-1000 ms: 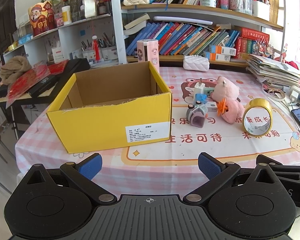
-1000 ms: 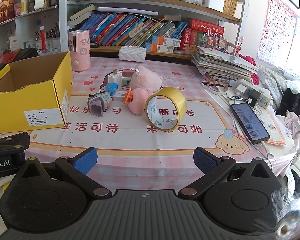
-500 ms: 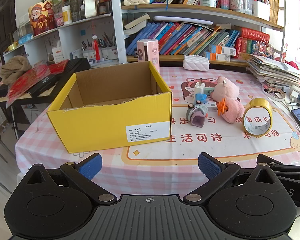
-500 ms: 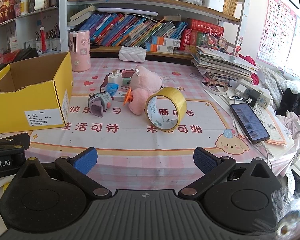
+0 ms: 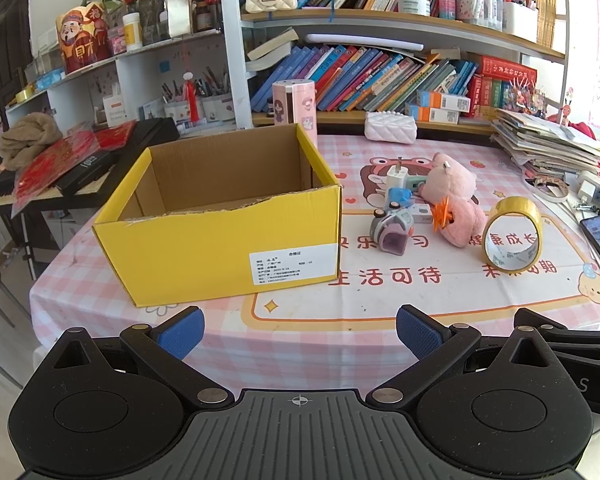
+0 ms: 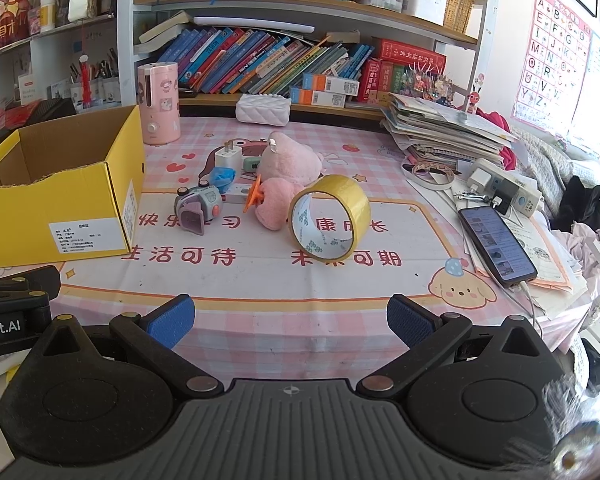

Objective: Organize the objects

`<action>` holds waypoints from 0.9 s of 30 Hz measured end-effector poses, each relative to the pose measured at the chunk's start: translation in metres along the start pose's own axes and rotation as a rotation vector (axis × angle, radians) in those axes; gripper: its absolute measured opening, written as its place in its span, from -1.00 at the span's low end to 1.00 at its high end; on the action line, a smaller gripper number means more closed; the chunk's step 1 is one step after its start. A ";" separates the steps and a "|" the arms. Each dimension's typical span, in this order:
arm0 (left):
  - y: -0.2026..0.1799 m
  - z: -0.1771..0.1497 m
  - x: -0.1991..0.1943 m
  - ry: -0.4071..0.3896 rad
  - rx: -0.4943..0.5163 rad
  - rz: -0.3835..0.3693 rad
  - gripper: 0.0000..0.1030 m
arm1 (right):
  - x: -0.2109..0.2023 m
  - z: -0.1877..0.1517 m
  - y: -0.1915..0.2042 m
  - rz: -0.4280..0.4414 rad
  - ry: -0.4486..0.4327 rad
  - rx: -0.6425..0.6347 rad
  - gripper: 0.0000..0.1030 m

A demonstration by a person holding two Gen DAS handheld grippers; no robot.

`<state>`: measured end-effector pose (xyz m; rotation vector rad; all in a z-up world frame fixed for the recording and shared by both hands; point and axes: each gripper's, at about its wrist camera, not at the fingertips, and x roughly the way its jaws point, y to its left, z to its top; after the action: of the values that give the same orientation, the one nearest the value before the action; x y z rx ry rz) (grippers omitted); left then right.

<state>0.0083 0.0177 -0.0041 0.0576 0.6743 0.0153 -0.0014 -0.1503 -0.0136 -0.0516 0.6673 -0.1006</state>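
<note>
Left gripper (image 5: 298, 330) and right gripper (image 6: 290, 320) both spread wide and empty, near table edge, yellow box (image 5: 224, 220) left of toy pile (image 6: 244, 188), tape roll (image 6: 330, 218) standing right of the pile

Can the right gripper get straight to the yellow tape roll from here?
Probably yes. The right gripper is open, and only bare tablecloth lies between it and the tape roll, which stands on edge beside the pink plush.
</note>
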 end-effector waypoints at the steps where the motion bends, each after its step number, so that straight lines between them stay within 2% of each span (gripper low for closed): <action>1: 0.000 0.000 0.000 0.000 0.001 0.000 1.00 | 0.000 -0.001 0.000 0.001 0.001 -0.001 1.00; 27: -0.003 -0.001 -0.001 0.002 0.006 0.002 1.00 | 0.000 -0.002 -0.001 0.001 0.003 0.000 1.00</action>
<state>0.0066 0.0144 -0.0041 0.0638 0.6759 0.0156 -0.0024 -0.1511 -0.0148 -0.0509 0.6701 -0.0994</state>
